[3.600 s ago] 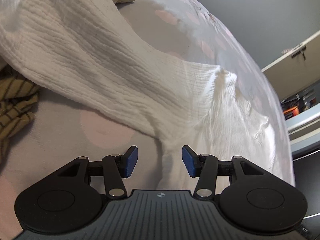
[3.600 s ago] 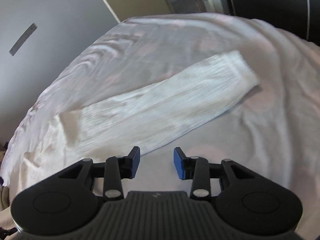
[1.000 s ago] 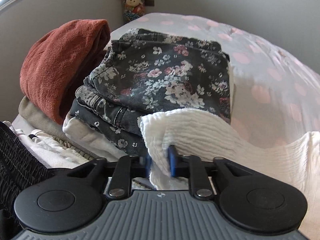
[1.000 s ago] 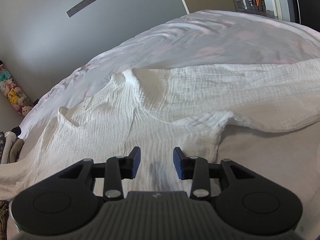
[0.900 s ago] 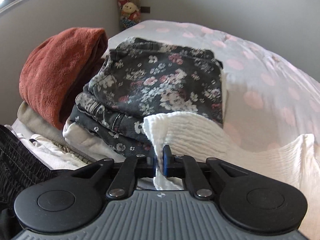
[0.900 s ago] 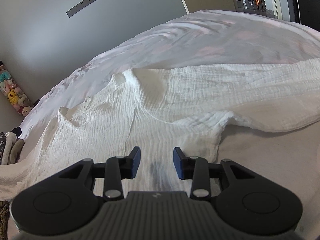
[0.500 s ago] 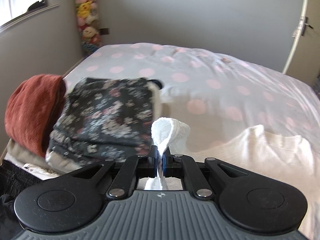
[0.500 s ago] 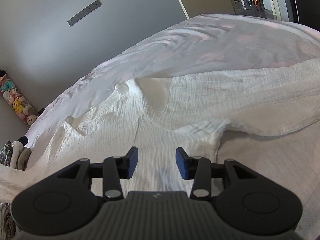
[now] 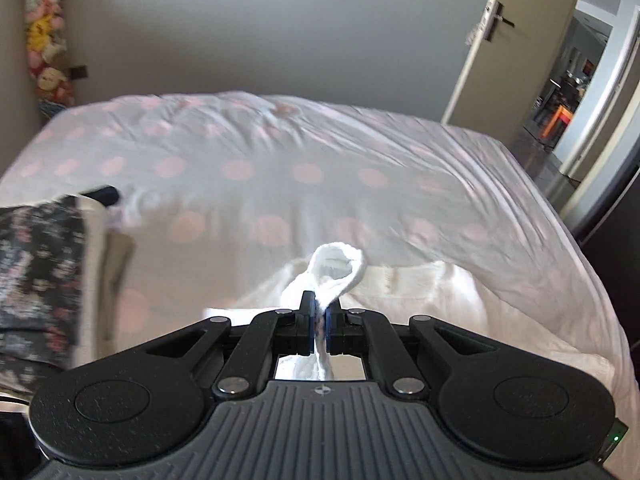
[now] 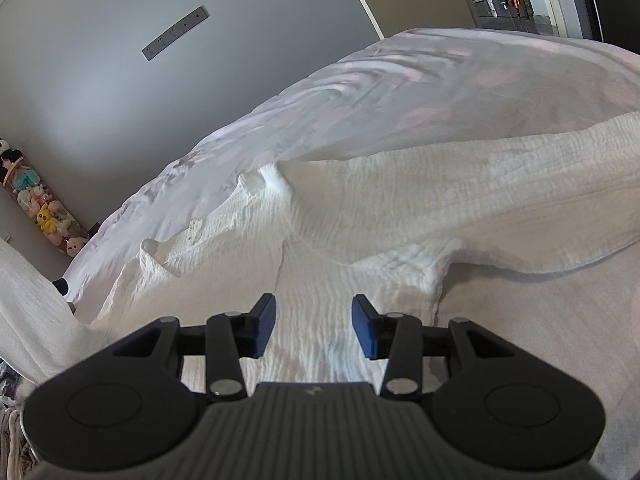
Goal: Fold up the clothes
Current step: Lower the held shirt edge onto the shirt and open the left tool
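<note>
Your left gripper (image 9: 319, 322) is clenched on a sleeve cuff (image 9: 338, 266) of the white crinkled top (image 10: 360, 216); the cuff loops up just past the blue pads, and a strip of the fabric hangs down between the 2 fingers toward the camera. Your right gripper (image 10: 313, 326) is released, its 2 blue pads (image 10: 264, 324) held wide apart just above the body of that same top, touching nothing you can see.

Taking the top as your landmark: it lies spread on the bed (image 9: 280, 168), directly under and ahead of your right gripper, with 1 long sleeve (image 10: 540, 208) running off to the right. At the left edge of the right wrist view, part of the fabric rises off the bed. Beyond the top, the polka-dot bedcover stretches away, wrinkled. Left of the top, at the bed's edge, sits a floral dark garment (image 9: 36, 280) on a pile. Farther off stands the grey wall (image 9: 260, 28), with a column of soft toys (image 9: 46, 36) in its left corner and an open door (image 9: 516, 40) to the right.
</note>
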{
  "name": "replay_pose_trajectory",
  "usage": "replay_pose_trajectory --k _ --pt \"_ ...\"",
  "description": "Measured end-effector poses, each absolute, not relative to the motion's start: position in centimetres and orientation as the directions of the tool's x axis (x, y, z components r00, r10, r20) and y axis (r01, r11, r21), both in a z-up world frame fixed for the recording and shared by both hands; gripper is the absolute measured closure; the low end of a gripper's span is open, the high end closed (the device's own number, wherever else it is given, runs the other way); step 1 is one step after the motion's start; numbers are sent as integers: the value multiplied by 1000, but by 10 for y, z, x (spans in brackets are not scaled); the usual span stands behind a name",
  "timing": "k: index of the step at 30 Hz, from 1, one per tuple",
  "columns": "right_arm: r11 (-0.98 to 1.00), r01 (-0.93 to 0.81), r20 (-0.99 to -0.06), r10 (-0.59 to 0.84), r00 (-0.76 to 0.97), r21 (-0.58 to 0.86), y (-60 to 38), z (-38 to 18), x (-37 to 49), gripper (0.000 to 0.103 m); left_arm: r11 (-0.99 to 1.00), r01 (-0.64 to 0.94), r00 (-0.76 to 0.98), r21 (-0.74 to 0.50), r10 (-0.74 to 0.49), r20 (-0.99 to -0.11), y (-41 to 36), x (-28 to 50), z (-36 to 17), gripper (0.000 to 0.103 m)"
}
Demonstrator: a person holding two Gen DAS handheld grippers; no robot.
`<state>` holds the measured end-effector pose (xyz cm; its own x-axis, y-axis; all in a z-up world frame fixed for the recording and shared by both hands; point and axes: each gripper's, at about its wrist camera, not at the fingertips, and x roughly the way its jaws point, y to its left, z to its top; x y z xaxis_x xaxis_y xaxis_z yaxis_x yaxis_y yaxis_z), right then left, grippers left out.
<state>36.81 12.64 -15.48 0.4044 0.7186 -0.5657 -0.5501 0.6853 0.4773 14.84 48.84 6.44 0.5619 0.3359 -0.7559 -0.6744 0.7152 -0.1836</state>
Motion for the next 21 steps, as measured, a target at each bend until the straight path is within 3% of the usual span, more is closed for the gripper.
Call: replay_pose_trajectory --k 17,21 --pt "688 -586 -608 699 377 429 144 -175 374 57 743 -587 531 -323 52 -846 461 271 -94 99" --pt "689 -608 -615 689 383 394 148 -177 373 57 754 -560 535 -344 12 -845 459 270 -101 84"
